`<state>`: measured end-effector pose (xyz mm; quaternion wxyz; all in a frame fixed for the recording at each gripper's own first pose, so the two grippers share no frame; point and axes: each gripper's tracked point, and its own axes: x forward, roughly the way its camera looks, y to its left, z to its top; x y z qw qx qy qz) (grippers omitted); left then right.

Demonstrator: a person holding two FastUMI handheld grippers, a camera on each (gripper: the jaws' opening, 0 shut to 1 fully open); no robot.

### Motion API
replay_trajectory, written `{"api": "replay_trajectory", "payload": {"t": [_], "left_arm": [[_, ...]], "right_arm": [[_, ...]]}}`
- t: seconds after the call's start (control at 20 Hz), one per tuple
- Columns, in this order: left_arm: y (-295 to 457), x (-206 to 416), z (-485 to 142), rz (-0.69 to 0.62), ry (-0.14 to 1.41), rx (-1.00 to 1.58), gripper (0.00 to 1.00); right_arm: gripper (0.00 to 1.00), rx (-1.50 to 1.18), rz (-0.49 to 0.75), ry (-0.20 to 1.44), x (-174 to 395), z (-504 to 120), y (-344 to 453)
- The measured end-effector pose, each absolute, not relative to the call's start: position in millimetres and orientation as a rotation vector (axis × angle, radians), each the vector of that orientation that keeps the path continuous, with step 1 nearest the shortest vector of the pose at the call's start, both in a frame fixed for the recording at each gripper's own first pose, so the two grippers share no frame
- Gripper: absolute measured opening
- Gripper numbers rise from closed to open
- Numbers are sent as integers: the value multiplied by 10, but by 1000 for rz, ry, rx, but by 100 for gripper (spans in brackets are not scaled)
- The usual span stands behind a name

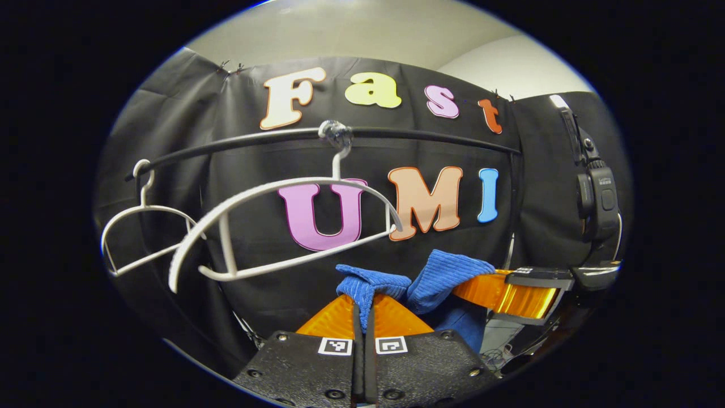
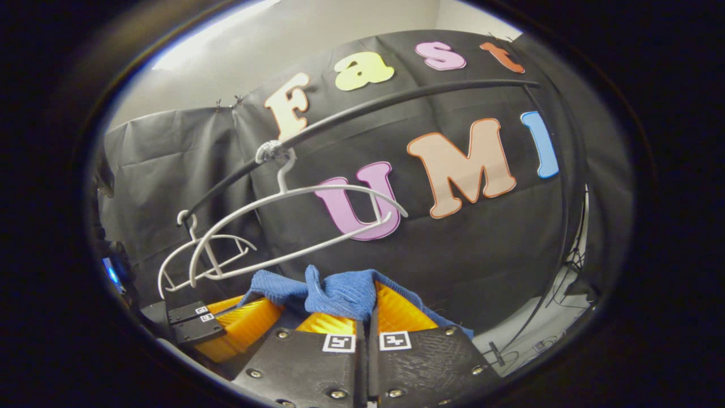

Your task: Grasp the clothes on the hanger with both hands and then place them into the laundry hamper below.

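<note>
A blue ribbed garment (image 1: 447, 275) hangs between both grippers, off the hanger. My left gripper (image 1: 363, 303) is shut on one bunched end of it at the bottom of the left gripper view. The right gripper (image 1: 498, 292) comes in from the right there, pinching the other end. In the right gripper view my right gripper (image 2: 367, 309) is shut on the blue garment (image 2: 340, 294), and the left gripper (image 2: 238, 323) shows at lower left. A bare white hanger (image 1: 283, 226) hangs on the black rail (image 1: 430, 136) just above and left of the cloth.
A second bare white hanger (image 1: 141, 226) hangs farther left on the rail. The same two hangers (image 2: 272, 226) hang from the rail (image 2: 396, 96) in the right gripper view. The rail's right post (image 2: 566, 226) curves down to a pale floor with cables.
</note>
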<state>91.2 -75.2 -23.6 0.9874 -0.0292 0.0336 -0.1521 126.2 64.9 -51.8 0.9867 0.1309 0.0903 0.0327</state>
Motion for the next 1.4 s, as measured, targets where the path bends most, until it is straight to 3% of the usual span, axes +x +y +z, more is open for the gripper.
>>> {"api": "replay_trajectory", "payload": {"t": [0.75, 1.4], "left_arm": [[-1143, 1922, -1273, -326, 148, 4, 2], [-1201, 2235, -2931, -321, 442, 16, 2]], "right_arm": [[1, 347, 10, 346, 2236, -1503, 184], [2, 450, -60, 615, 2405, -3385, 122]]}}
